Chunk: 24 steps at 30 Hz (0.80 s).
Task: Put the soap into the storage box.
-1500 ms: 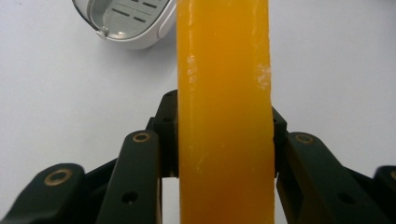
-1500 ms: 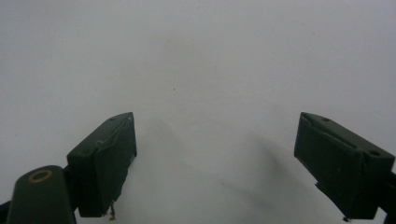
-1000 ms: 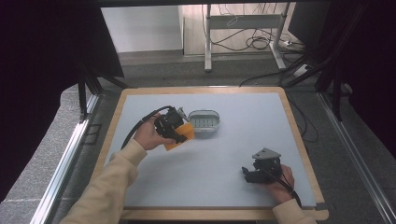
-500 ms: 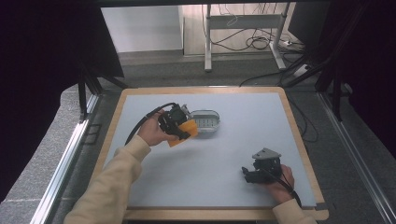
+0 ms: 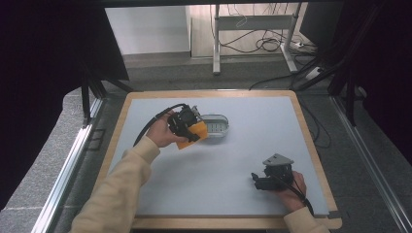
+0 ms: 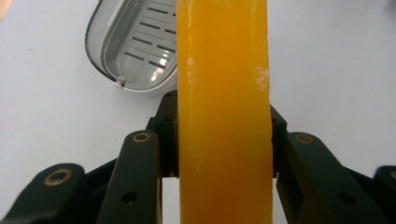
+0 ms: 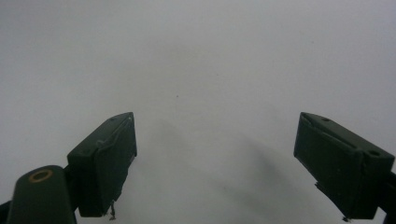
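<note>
The left claw (image 5: 193, 132) grips an orange block (image 6: 223, 112) between its jaws, a white slotted dish (image 6: 133, 49) just ahead. The right claw (image 7: 229, 168) stands wide above the bare tabletop (image 5: 252, 145).

The high view was evenly lit over the pale table (image 5: 233, 174), while the surroundings at both sides fell into near-black; the picture was soft, with fine detail smeared; the left gripper view was bright, the orange block (image 6: 224, 116) close to the lens and slightly blurred, a small glare spot shone on the grey tray (image 6: 140, 46); the right gripper view was dimmer and greyish, faint diffuse shadows lay between the open jaws.
</note>
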Motion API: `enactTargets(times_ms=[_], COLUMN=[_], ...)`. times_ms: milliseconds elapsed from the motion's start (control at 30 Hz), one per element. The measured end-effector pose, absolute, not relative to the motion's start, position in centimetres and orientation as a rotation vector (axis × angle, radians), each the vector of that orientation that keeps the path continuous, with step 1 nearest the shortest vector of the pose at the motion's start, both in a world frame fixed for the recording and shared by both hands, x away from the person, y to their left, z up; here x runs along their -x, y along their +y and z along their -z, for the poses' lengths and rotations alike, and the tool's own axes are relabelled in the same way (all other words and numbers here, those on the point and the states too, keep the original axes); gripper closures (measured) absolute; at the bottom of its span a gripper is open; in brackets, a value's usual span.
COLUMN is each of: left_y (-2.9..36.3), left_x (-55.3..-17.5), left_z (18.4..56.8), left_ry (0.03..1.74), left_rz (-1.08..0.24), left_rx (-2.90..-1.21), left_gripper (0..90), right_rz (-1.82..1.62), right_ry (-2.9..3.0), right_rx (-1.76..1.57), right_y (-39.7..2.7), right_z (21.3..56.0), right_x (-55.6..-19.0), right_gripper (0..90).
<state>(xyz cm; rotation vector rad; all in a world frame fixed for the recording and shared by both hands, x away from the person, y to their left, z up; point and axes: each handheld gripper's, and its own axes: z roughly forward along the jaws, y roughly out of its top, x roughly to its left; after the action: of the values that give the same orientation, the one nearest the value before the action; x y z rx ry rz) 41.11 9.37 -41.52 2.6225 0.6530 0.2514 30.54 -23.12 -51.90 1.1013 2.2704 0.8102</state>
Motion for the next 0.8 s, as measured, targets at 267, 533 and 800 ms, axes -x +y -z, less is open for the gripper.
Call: enactTargets(times_ms=[267, 533, 800], left_y=[9.0, 8.7, 8.2], left_x=[-41.9, -42.7, -43.6], left_z=[41.3, 41.2, 41.2], left_ry=[0.644, 0.625, 0.613], left_rz=[-0.260, -0.270, -0.273], left_rx=[-2.630, -2.626, -2.639], left_gripper=[61.8, 61.8, 61.8], right_rz=[-0.831, -0.832, -0.833], right_ry=[2.266, 2.267, 2.265], right_rx=[-1.094, -1.087, -1.085], right_y=[-23.0, -23.0, -23.1], right_z=[51.8, 51.8, 51.8], right_x=[-30.5, -30.5, -30.5], right_gripper=[13.4, 13.4, 13.4])
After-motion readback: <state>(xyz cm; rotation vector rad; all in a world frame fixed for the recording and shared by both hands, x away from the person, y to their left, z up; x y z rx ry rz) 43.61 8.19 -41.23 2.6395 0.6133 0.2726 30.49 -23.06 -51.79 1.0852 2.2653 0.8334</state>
